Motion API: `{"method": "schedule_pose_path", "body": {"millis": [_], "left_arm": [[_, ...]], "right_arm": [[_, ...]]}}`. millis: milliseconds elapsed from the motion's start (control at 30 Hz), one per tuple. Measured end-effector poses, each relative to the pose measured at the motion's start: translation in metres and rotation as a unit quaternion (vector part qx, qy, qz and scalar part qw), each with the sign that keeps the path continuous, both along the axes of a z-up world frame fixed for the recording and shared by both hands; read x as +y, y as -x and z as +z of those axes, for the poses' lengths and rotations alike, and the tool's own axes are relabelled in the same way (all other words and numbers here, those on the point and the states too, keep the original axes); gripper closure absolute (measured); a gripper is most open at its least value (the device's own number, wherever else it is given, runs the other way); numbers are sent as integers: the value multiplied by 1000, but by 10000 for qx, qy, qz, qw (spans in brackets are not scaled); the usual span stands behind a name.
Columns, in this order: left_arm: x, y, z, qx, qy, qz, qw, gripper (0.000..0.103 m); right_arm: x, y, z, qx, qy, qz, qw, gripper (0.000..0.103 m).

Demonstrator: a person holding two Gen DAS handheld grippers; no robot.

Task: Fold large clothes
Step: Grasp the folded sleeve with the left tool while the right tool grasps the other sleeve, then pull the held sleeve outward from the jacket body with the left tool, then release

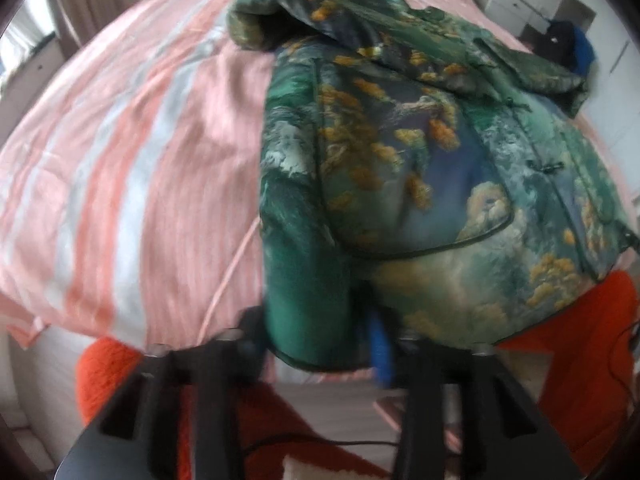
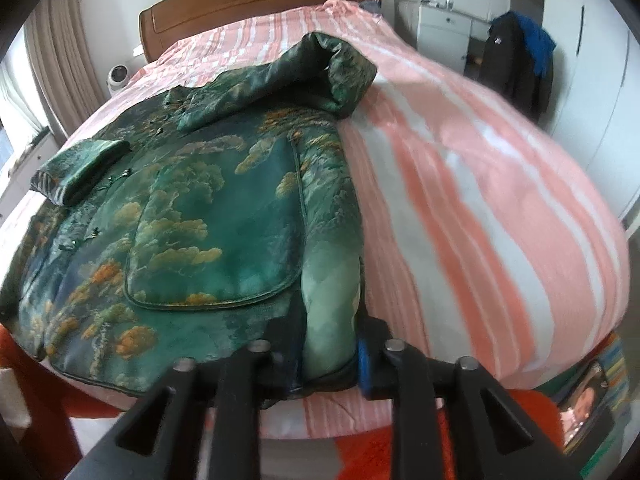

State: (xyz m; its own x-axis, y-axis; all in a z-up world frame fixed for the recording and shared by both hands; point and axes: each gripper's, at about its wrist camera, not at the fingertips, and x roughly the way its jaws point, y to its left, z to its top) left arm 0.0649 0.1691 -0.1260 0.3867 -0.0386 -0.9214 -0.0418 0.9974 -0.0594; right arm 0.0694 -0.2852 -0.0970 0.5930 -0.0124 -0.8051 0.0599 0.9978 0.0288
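A green padded jacket (image 1: 400, 160) (image 2: 220, 200) with a landscape print lies flat on the pink striped bed (image 1: 140, 160) (image 2: 480, 200), its sides folded inward. One sleeve (image 2: 300, 76) crosses the collar end and a cuff (image 2: 80, 168) rests on the front. My left gripper (image 1: 316, 344) stands at the hem with the folded left edge between its open jaws, and a dark gap shows beside the blue pad (image 1: 380, 356). My right gripper (image 2: 326, 360) straddles the folded right edge at the hem. The fold fills its gap but does not look pinched.
An orange rug (image 1: 580, 360) covers the floor at the foot of the bed. A wooden headboard (image 2: 248, 4) is at the far end, with a small white device (image 2: 118, 76) beside it. Dark clothes (image 2: 516, 68) hang near a white cabinet (image 2: 440, 32) on the right.
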Motion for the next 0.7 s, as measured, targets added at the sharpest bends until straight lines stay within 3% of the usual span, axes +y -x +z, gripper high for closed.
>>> {"method": "schedule_pose_path", "body": {"millis": [67,200,233,300,400,500,600,667,700], "left_arm": [[1,7,9,-93,-134,1,9999,33],[-13,10,60,-647,-656,-338,9952,31],[-21,6,80,-933,-840,-523,9907,28],[-38,-1,115,-1521,-1125,-894,9779,4],[-69,-23,143,-2199,-1276,-1747,9512,0],[-108,-68,117,-1974,-1509,-2577,9337,0],[-134,-114,69,-1542,-1879,-2897,9257,0],[-146,-142,40,-1377,-2119,-2848,9247,0],[-147,-158,25,-1243,-2139,-2739,9294,0]], "right_arm": [[-1,7,3,-89,42,-53,9999,36],[3,28,25,-667,397,-209,9968,30],[5,33,29,-806,494,-224,9953,26],[12,43,39,-1101,636,-200,9917,25],[26,47,49,-1362,734,-62,9879,25],[40,49,54,-1508,695,104,9861,25],[53,51,53,-1499,647,233,9863,25],[60,58,51,-1500,680,345,9857,25],[64,63,49,-1524,726,424,9847,25]]}}
